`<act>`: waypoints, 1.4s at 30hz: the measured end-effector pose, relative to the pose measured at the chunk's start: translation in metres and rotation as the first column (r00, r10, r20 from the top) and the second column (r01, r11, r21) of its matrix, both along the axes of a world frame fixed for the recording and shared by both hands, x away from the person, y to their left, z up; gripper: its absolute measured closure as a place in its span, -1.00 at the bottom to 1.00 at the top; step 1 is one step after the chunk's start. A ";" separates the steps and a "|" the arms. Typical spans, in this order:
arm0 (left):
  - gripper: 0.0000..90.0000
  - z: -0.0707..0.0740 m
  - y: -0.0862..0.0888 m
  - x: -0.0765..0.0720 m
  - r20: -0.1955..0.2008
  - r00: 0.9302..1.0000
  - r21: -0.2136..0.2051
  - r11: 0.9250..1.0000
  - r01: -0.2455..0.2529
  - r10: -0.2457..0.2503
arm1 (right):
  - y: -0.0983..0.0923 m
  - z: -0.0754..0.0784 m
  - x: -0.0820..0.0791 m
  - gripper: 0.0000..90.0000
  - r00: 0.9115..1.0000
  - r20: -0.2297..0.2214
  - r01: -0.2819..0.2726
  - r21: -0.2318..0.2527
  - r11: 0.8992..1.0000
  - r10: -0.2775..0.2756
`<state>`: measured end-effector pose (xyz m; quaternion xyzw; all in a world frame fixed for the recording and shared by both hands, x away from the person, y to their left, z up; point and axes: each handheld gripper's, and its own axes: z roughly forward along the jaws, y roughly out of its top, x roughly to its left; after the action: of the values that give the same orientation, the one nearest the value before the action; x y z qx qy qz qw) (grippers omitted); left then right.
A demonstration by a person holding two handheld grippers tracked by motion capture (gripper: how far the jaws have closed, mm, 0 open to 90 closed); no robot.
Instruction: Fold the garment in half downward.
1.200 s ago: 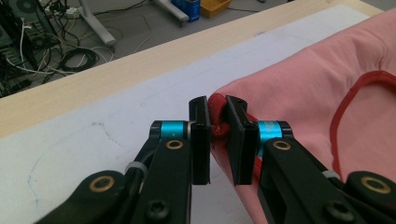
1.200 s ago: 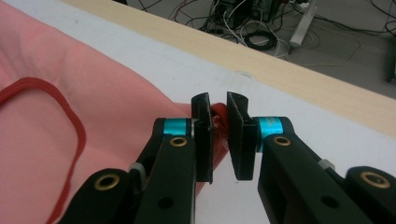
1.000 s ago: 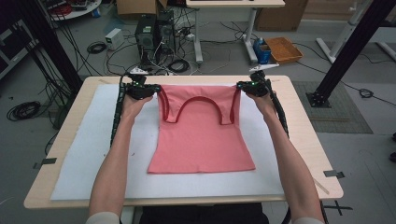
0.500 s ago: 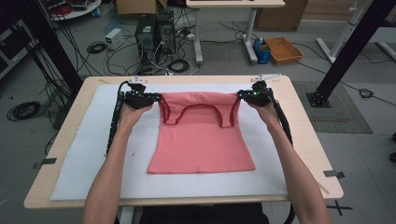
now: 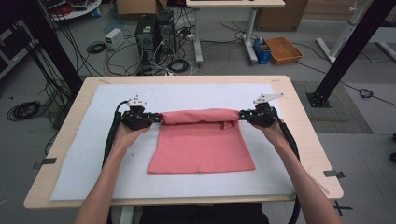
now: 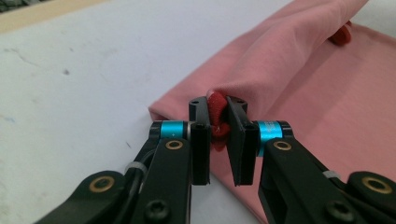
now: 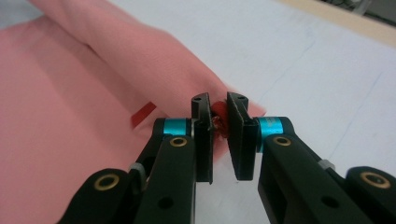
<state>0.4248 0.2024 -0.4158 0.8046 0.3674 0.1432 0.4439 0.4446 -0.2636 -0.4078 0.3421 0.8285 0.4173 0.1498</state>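
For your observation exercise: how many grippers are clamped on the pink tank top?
2. The left gripper clamps the left end of the pink tank top's folded-over edge; the right gripper clamps the right end.

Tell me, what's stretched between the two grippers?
The pink top, its folded-over edge hanging from the left gripper to the right gripper; the high view shows it.

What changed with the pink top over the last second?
Both claws, left and right, pulled the top's strap end toward the person, folding it over the lower half; the straps are now tucked under. Each claw has stayed shut on its red-trimmed corner. The hem and the white mat stayed put.
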 end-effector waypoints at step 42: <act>0.78 -0.029 0.009 -0.091 -0.096 0.977 -0.018 0.982 0.187 -0.188 | -0.027 -0.042 -0.097 0.82 0.979 -0.100 -0.177 0.009 0.984 0.177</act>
<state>0.3335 0.2110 -0.4449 0.8398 0.3117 0.0597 0.4405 0.3477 -0.2905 -0.4496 0.2875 0.8621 0.4112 0.0705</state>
